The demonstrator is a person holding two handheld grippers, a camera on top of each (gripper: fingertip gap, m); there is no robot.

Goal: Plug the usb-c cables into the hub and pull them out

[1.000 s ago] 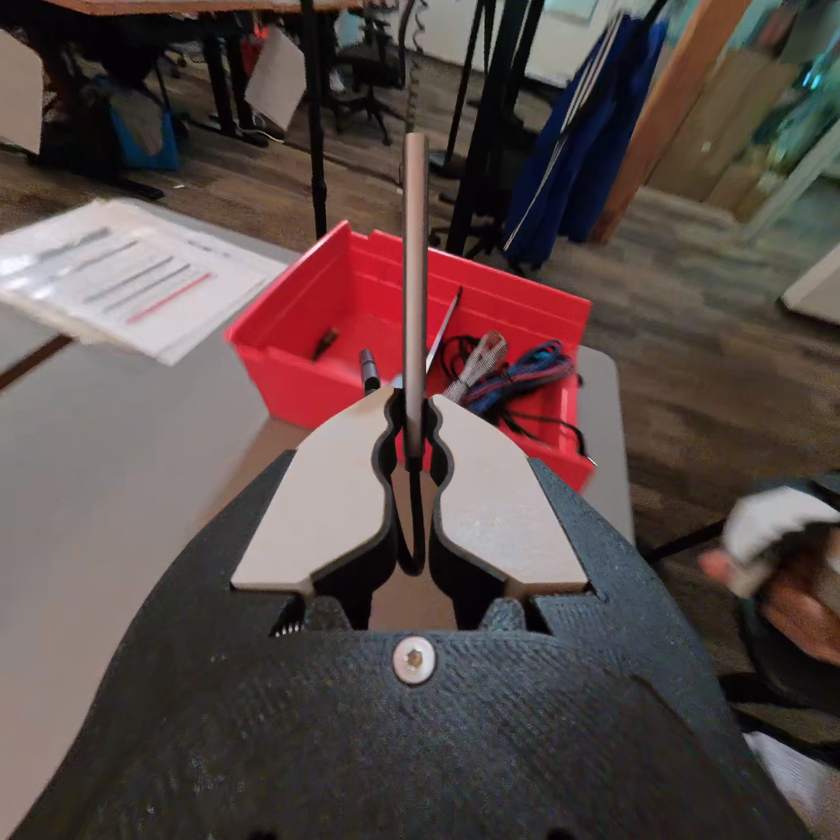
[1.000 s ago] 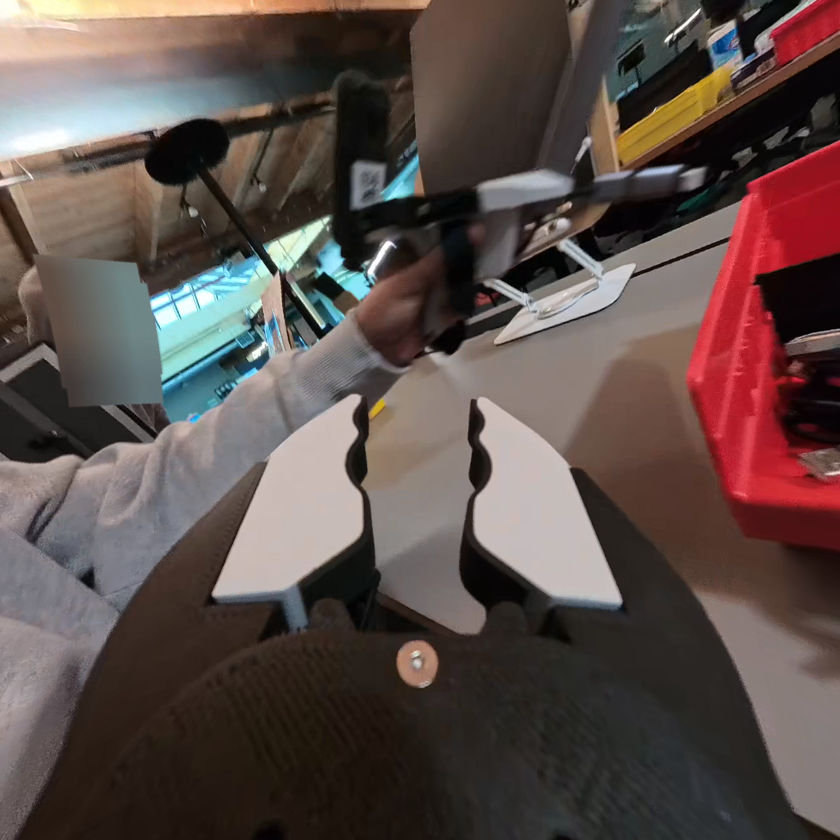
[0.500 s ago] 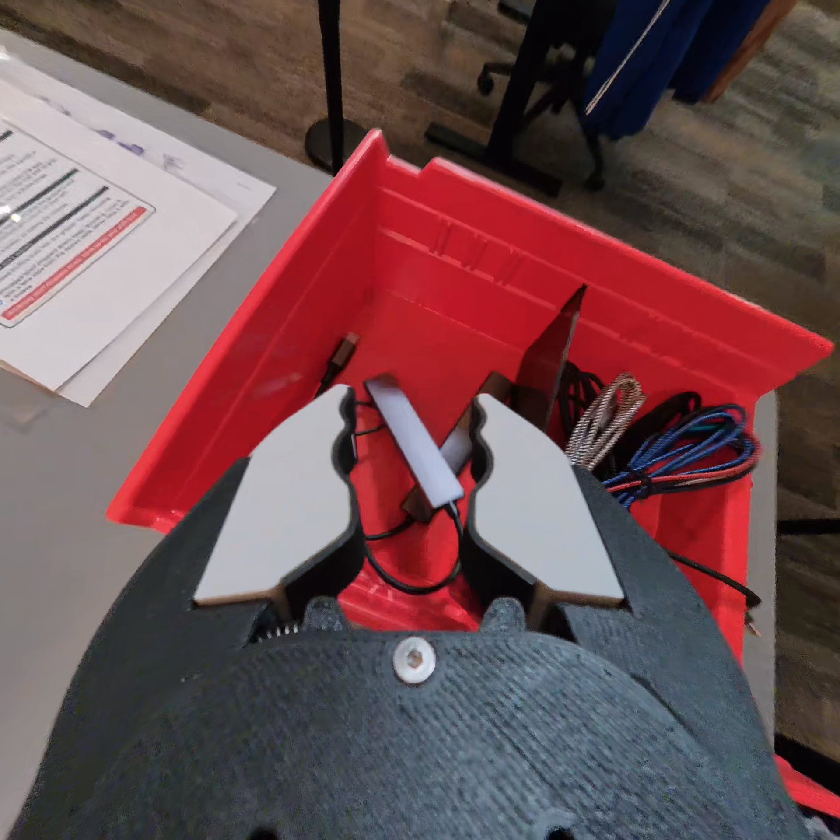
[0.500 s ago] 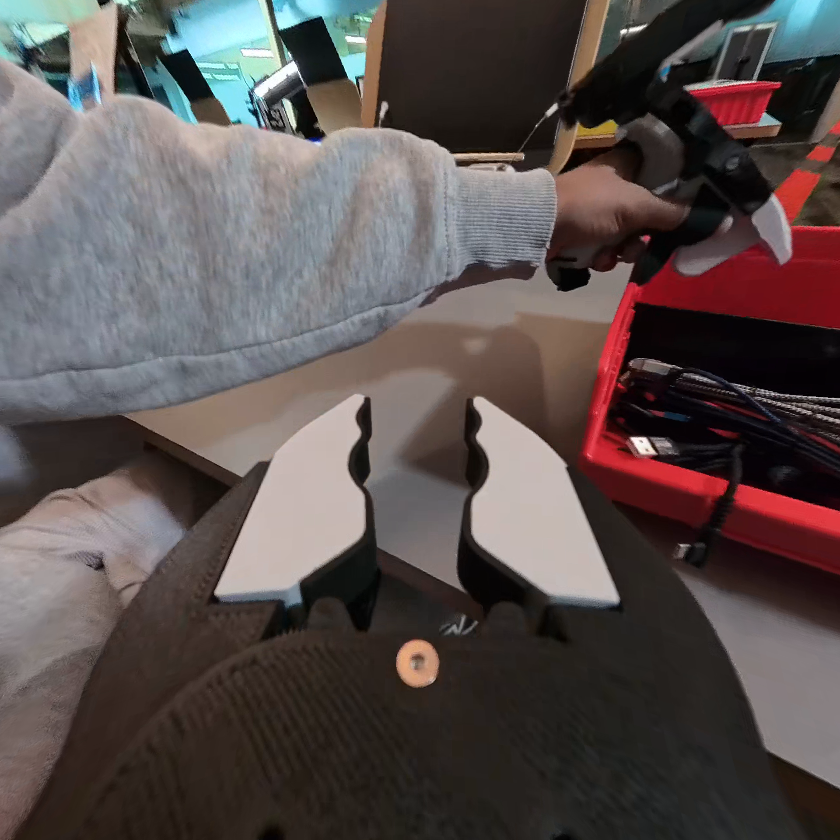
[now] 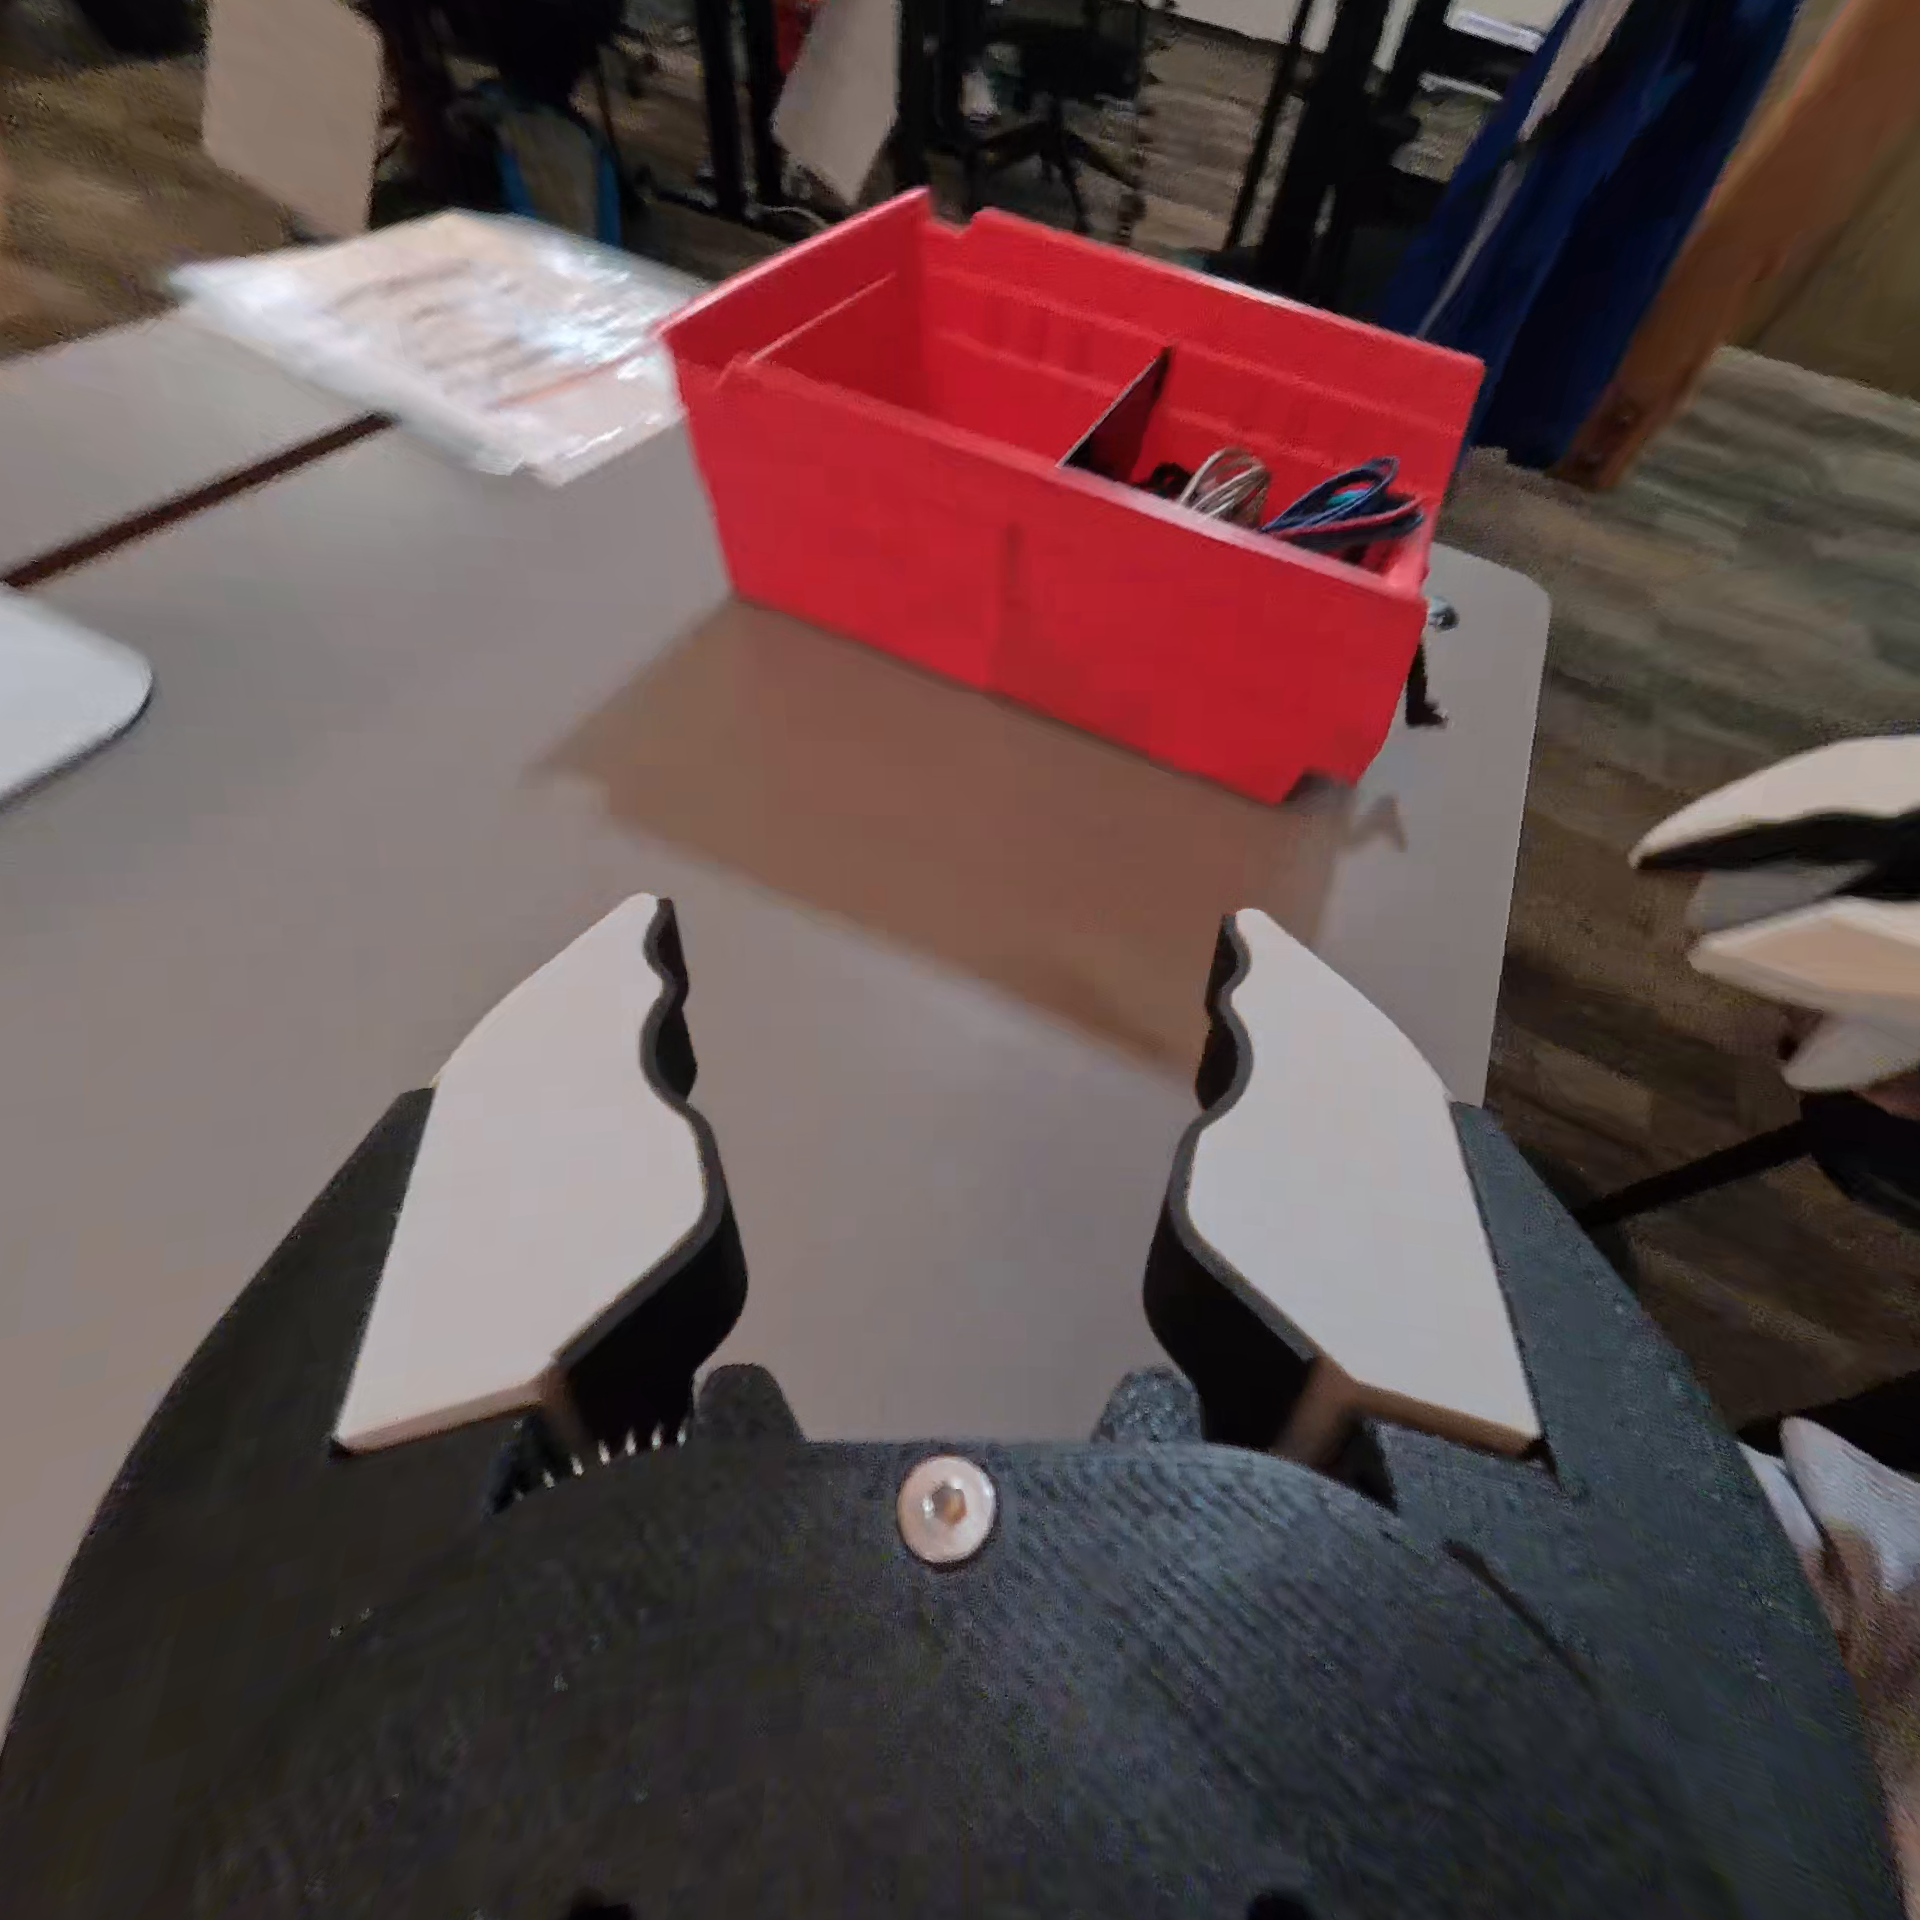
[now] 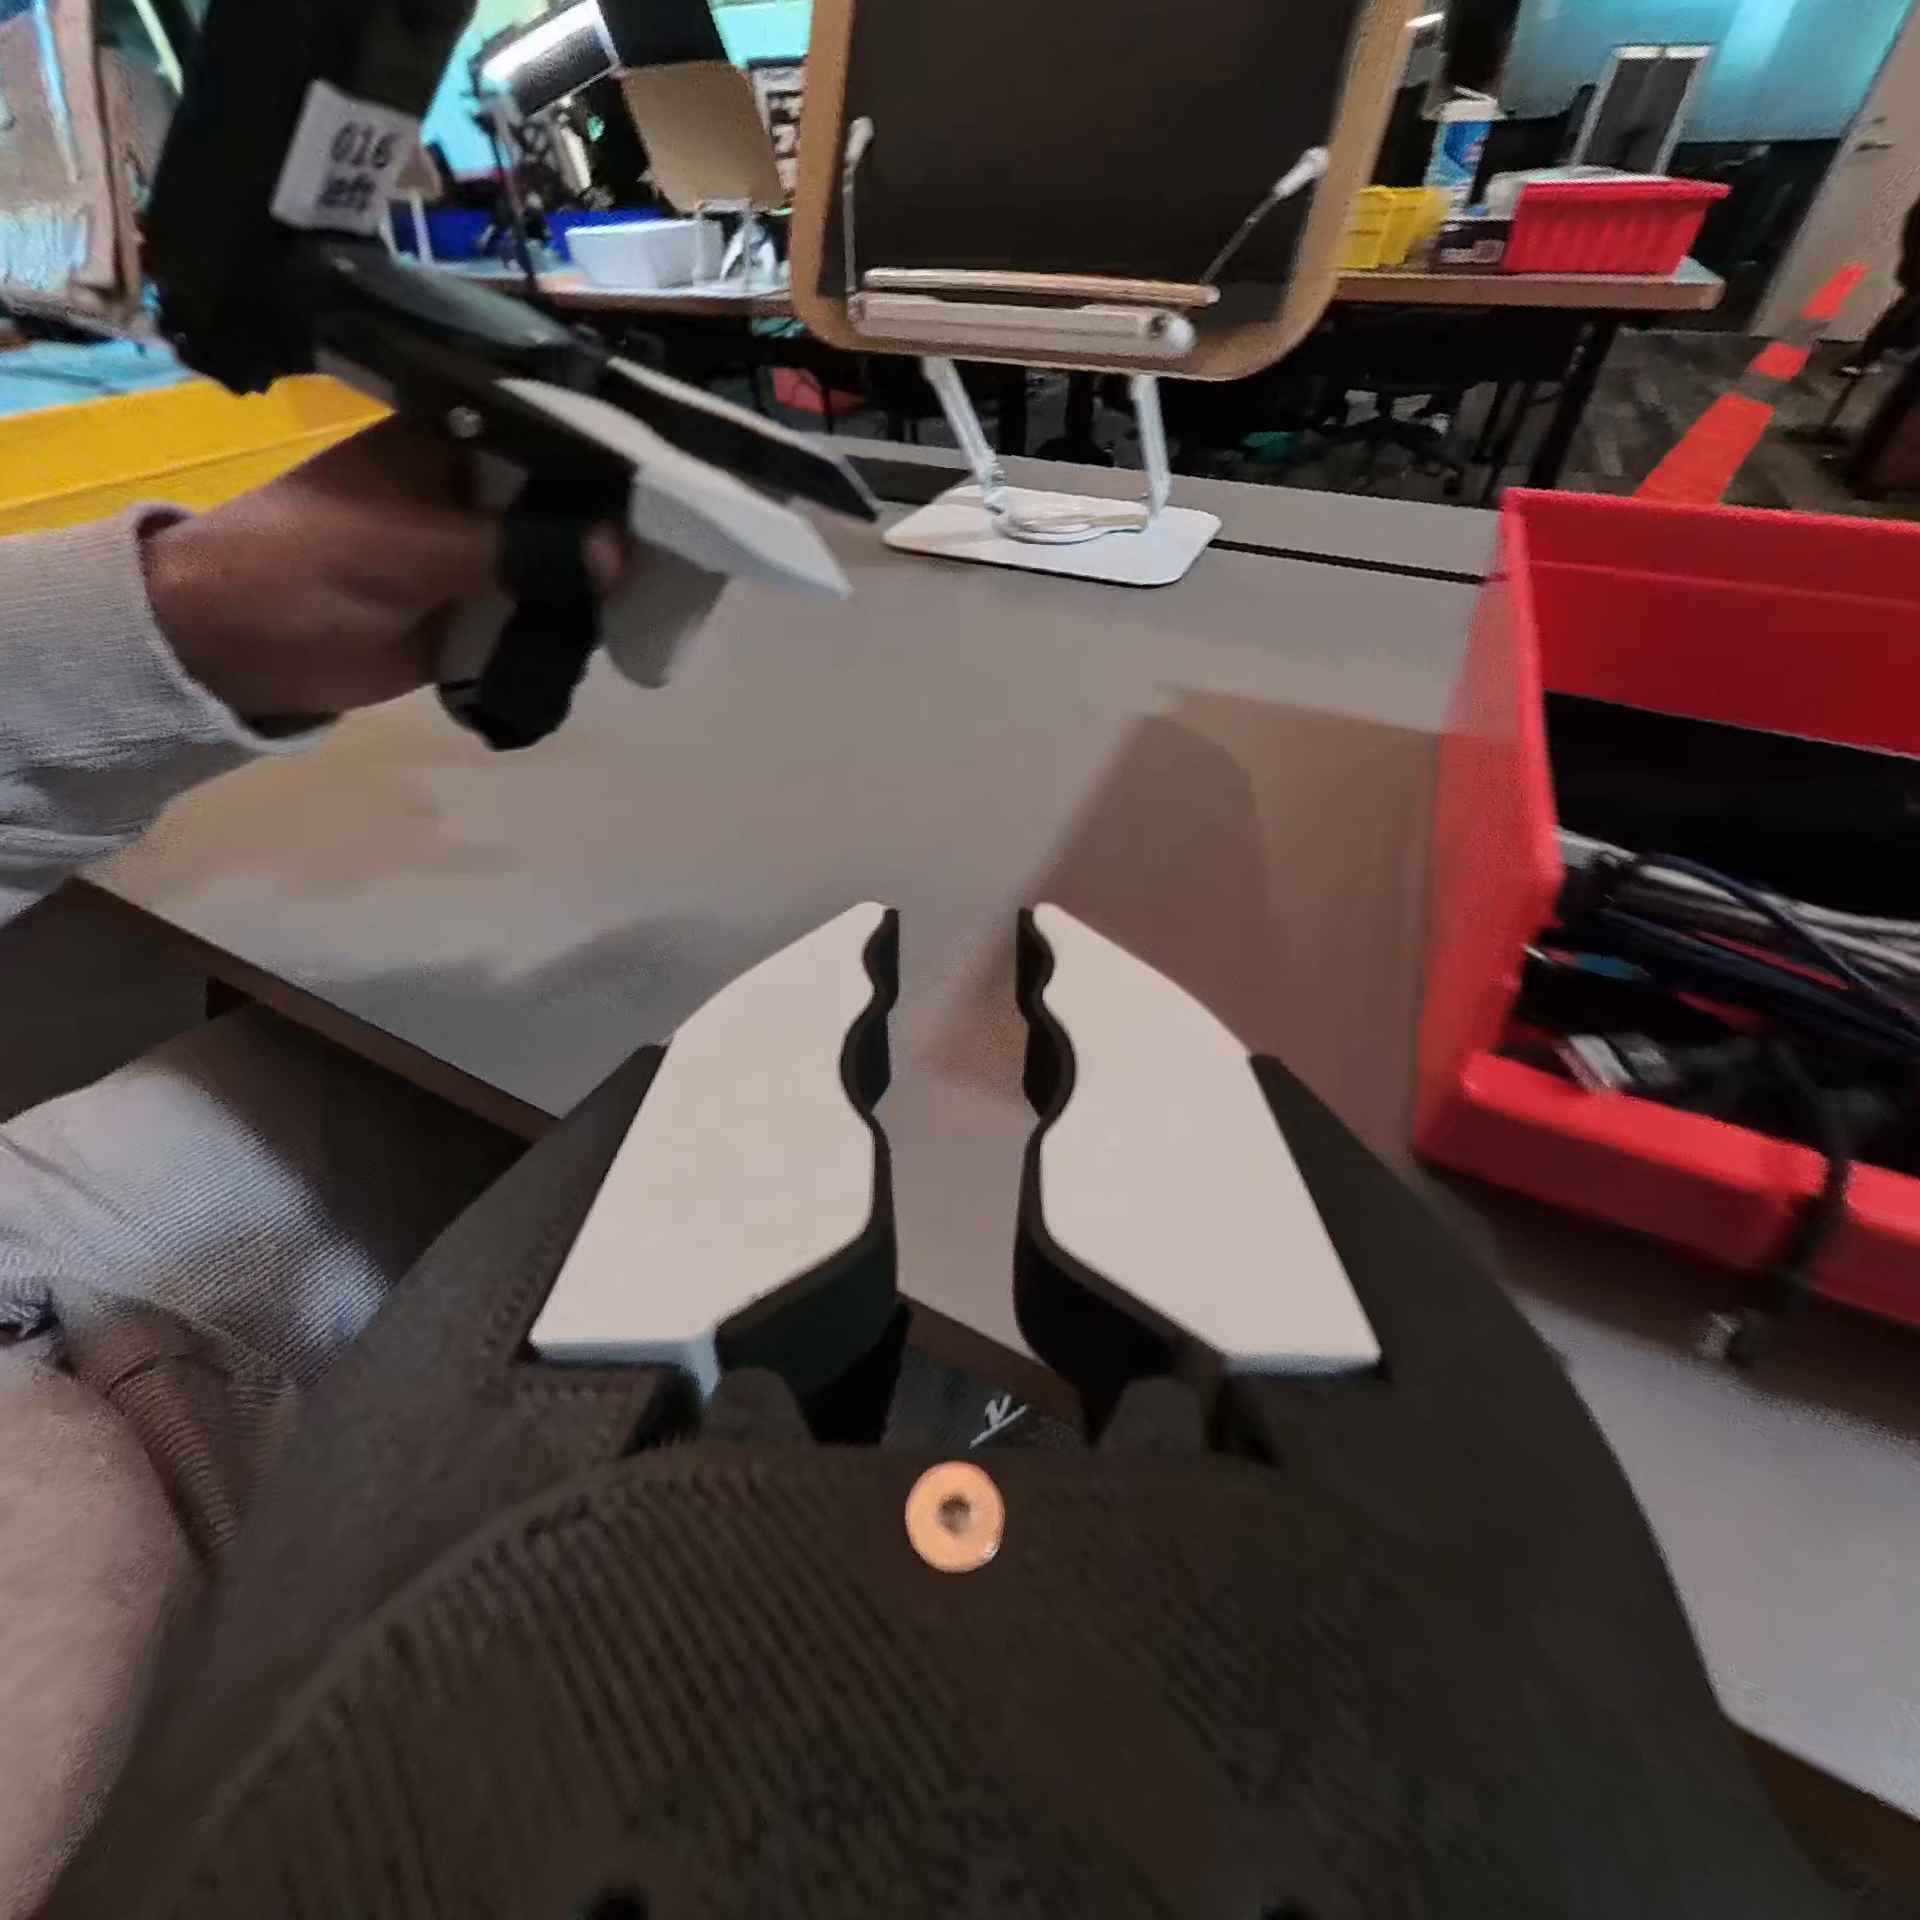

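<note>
My left gripper (image 5: 945, 920) is wide open and empty, held above the grey table (image 5: 312, 831) in front of the red bin (image 5: 1039, 582). Coiled cables (image 5: 1309, 499) lie in the bin's right compartment, behind a black divider (image 5: 1122, 416). The hub is hidden behind the bin's front wall. My right gripper (image 6: 956, 914) is open with a narrow gap and holds nothing, near the table's edge, left of the red bin (image 6: 1496, 935). The cables (image 6: 1714, 977) show in that bin. One black cable (image 6: 1818, 1216) hangs over its front wall.
Papers in plastic sleeves (image 5: 447, 322) lie at the table's far left. A white stand (image 6: 1049, 520) with a board on it stands at the back. My left gripper (image 6: 847, 545) shows in the right wrist view, my right gripper (image 5: 1673, 899) at the left wrist view's right edge.
My left gripper held the hub upright, let it go into the red bin, then drew back and opened wider. My right gripper stayed open and empty and turned towards the table.
</note>
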